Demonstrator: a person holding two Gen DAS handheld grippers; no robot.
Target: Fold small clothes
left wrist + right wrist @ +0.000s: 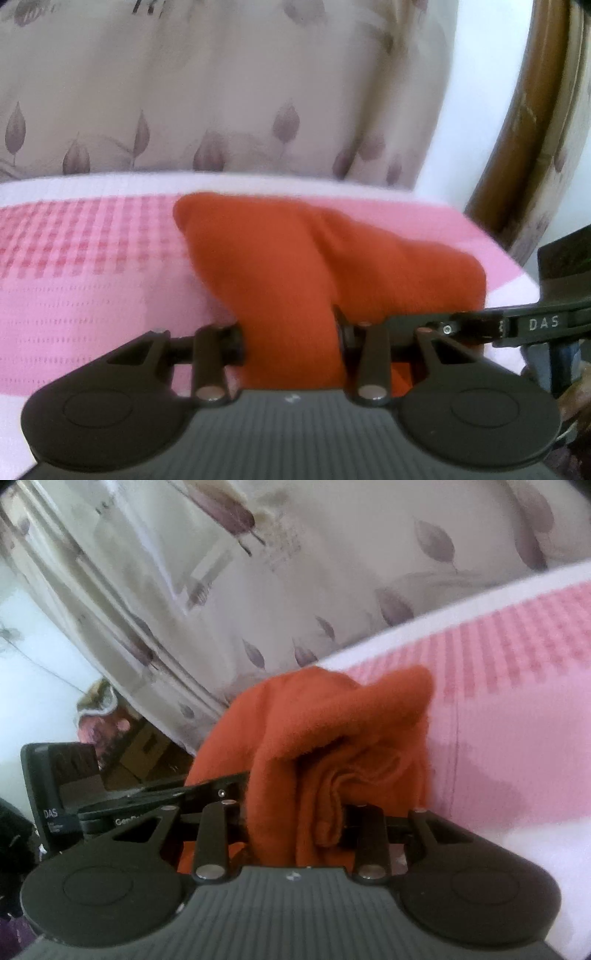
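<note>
Left wrist view: my left gripper (291, 332) is pinched on a bunched edge of the orange-red cloth (280, 258), jaws partway closed w/ fabric squeezed between the pads. The rest of the garment trails fwd from the grip and drapes onto the pink checked bedspread (81, 251), near its right side. Leaf-print curtain (184, 92) hangs behind the bed. The other tool's black body w/ "DAS" label shows at right, just beside mine, its tip reaching toward the same cloth.

Right wrist view: my right gripper (295, 812) is also clamped on the cloth (332, 731), jaws partway closed on a thick wad of folds, more layers here than on the left. One corner flops up and over toward the bedspread (517, 701); part of the fabric hangs off the near bed edge. Left tool sits just beside at lower left.

Step, as I judge it: both ends held, garment lifted and being carried, prob. to lay it out or bring one half over the other. Fold not done yet; cloth is crumpled, not flat.

Next move calls for: pull the two grips apart to tension the edge, lower onto the bedspread w/o dragging, release only once layers lie flat. Can't tell which garment edge I hold.
</note>
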